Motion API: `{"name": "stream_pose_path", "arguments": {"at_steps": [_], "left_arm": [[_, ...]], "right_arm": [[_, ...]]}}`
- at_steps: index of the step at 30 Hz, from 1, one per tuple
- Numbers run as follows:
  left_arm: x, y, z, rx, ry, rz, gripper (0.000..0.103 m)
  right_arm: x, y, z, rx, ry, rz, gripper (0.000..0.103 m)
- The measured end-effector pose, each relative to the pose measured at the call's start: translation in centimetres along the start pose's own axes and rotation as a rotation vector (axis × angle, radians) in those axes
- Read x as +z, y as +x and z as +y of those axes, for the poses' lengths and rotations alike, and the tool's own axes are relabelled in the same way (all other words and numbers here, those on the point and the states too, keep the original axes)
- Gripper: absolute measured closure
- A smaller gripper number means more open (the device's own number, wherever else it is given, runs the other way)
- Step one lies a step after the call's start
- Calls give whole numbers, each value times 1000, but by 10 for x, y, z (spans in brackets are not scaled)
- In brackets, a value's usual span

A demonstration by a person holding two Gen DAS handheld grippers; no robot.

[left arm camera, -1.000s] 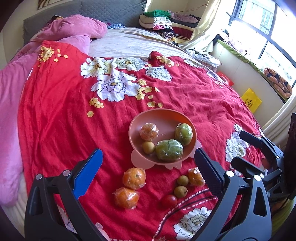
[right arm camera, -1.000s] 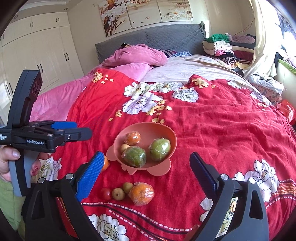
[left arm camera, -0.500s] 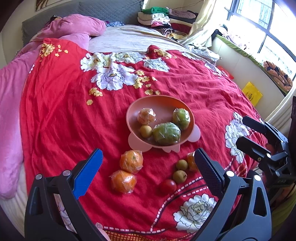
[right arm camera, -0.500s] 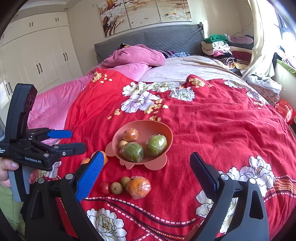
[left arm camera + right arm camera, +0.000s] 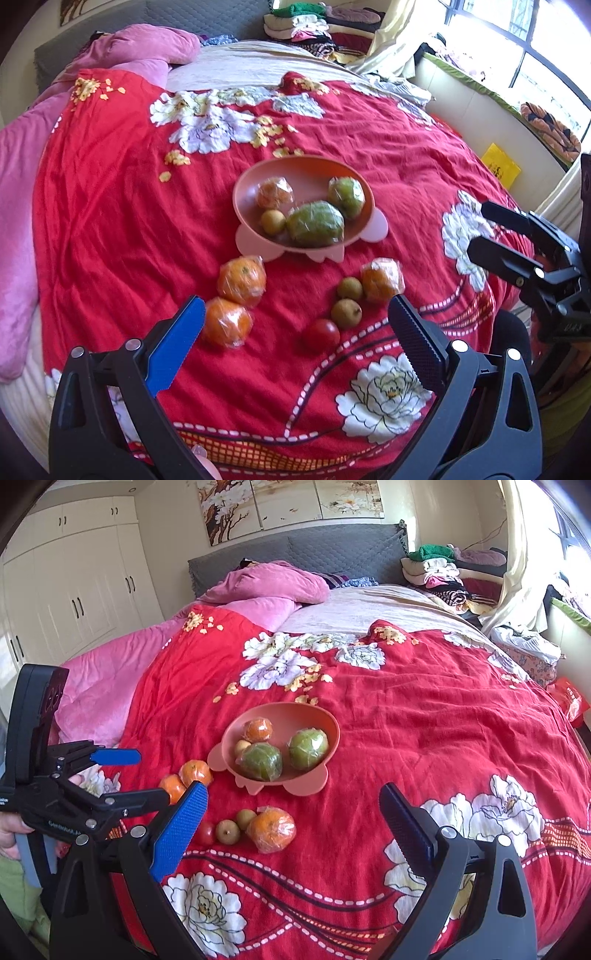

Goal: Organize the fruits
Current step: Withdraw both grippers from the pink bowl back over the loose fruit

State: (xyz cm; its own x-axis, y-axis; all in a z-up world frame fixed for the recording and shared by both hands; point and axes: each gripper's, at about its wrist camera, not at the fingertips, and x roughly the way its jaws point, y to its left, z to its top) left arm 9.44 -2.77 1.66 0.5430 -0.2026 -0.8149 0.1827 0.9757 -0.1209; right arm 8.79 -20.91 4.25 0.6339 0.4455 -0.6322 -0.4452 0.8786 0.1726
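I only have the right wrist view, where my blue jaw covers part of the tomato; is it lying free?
Observer: Yes. The left wrist view shows the whole tomato on the blanket, beside a brown fruit, with nothing on it.
Operator: And the two oranges behind the left gripper?
Observer: The near orange and the far orange touch, and each is film-wrapped.
Operator: Is there anything off the bed on my right?
Observer: A yellow bag lies below the window ledge.
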Motion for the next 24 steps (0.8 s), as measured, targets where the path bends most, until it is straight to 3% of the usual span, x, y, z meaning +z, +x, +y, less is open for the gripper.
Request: {"name": "stream_pose_path", "arguments": {"at_steps": [20,24], "left_arm": [[-33,15,-25,13,71,40,10],[-36,18,-27,7,74,44,15]], "right_arm": [[-22,-6,7,-2,-33,47,9],[-26,-6,7,0,-37,55,9]]}}
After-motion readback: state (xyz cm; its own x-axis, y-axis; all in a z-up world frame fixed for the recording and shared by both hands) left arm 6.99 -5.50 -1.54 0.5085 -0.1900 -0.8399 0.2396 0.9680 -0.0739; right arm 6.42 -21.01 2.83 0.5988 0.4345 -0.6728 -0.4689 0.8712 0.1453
